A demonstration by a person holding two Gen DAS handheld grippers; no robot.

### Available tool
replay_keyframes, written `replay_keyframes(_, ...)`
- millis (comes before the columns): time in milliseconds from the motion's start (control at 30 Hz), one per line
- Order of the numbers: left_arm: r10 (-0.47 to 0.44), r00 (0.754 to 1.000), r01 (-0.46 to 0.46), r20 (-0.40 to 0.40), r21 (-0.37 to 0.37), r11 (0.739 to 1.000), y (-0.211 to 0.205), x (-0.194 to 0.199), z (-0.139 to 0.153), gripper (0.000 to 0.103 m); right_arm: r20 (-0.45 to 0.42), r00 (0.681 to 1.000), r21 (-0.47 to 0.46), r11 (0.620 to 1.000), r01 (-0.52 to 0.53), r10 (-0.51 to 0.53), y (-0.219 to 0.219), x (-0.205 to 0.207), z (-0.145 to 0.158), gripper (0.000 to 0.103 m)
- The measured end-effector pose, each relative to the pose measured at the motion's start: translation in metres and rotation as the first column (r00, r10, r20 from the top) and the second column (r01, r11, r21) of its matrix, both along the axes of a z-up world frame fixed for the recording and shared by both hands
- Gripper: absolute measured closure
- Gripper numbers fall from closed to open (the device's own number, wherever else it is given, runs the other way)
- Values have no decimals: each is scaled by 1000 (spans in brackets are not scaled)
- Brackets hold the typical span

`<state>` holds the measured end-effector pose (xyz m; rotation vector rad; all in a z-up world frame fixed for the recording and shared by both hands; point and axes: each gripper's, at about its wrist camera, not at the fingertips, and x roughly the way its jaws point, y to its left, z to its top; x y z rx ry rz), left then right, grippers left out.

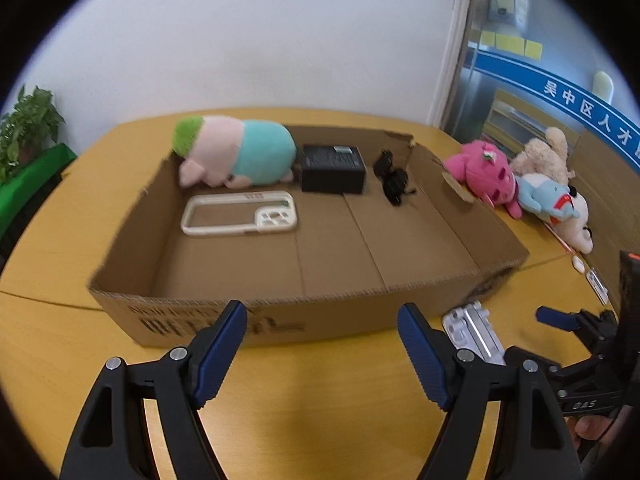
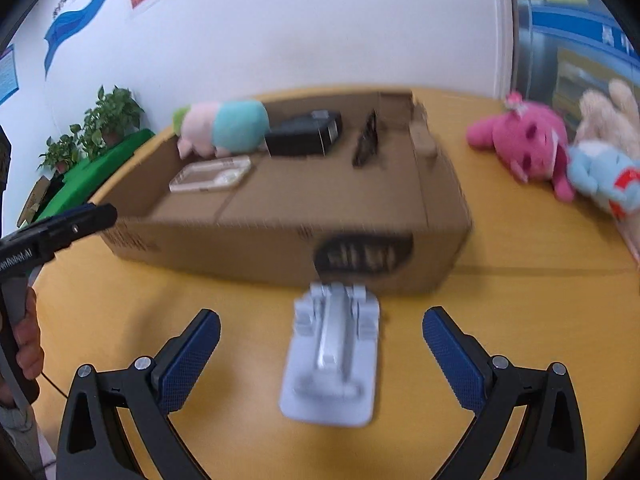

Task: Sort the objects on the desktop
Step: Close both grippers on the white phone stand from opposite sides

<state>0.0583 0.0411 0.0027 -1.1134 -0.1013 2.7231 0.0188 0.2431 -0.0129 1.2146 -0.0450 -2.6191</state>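
Nearest me: two claws, both spread wide, nothing between the pads. Left claw (image 1: pixel 322 354) hangs over bare counter (image 1: pixel 48 360); right claw (image 2: pixel 322 354) brackets one grey-white phone stand (image 2: pixel 332 360) lying flat on the counter, pads well apart from it, its outline blurred. At my 9 o'clock in the right view, a hand (image 2: pixel 28 344) is partly cut off.

At 12 o'clock: one open cardboard box (image 1: pixel 280 320), print on its near wall unreadable. Inside: one phone case (image 1: pixel 240 213), one black box (image 1: pixel 333 168), one black tangled item (image 1: pixel 392 178) I cannot identify, one plush pig (image 1: pixel 236 152) at the far wall.

At 2 o'clock, outside the box: a heap of plush toys, pink (image 1: pixel 486 174), blue (image 1: pixel 546 196), beige (image 1: pixel 548 156), overlapping, count uncertain.
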Motion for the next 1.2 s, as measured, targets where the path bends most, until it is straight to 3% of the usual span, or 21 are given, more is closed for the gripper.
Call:
replay_keyframes(133, -68, 996, 67, 50, 19, 998, 18, -3, -19, 25, 98, 995, -7, 1000, 8, -7, 5, 3, -34, 0)
replay_keyframes(267, -131, 985, 124, 116, 65, 990, 34, -11, -39, 25, 133, 991, 1, 1000, -4, 4, -2, 4, -52, 4)
replay_keyframes(367, -164, 976, 155, 141, 70, 985, 47, -15, -49, 25, 113, 994, 33, 999, -10, 6, -10, 9, -56, 13)
replay_keyframes(467, -192, 965, 177, 177, 98, 979, 57, -19, -59, 25, 92, 996, 49, 999, 0, -4, -12, 10, -54, 35)
replay_keyframes(667, -235, 945, 200, 230, 165, 966, 76, -32, -70, 25, 86, 996, 16, 1000, -3, 1, -10, 17, -52, 36)
replay_keyframes(833, -266, 921, 229, 286, 156, 961, 100, -34, -81, 25, 83, 997, -17, 1000, 1, 1, -18, 25, -51, 36)
replay_keyframes(933, -261, 925, 231, 278, 135, 963, 108, -33, -81, 25, 75, 997, -47, 999, -3, 6, -23, 28, -50, 45)
replay_keyframes(1000, -254, 927, 224, 276, 135, 965, 109, -34, -82, 25, 80, 997, -105, 994, -5, 13, -24, 29, -50, 46)
replay_keyframes(1133, -244, 932, 220, 269, 116, 969, 109, -33, -83, 28, 74, 996, -101, 994, -32, 39, -36, 32, -50, 46)
replay_keyframes(1200, -222, 939, 201, 263, 103, 974, 106, -32, -83, 37, 74, 996, -107, 994, -34, 42, -37, 32, -50, 46)
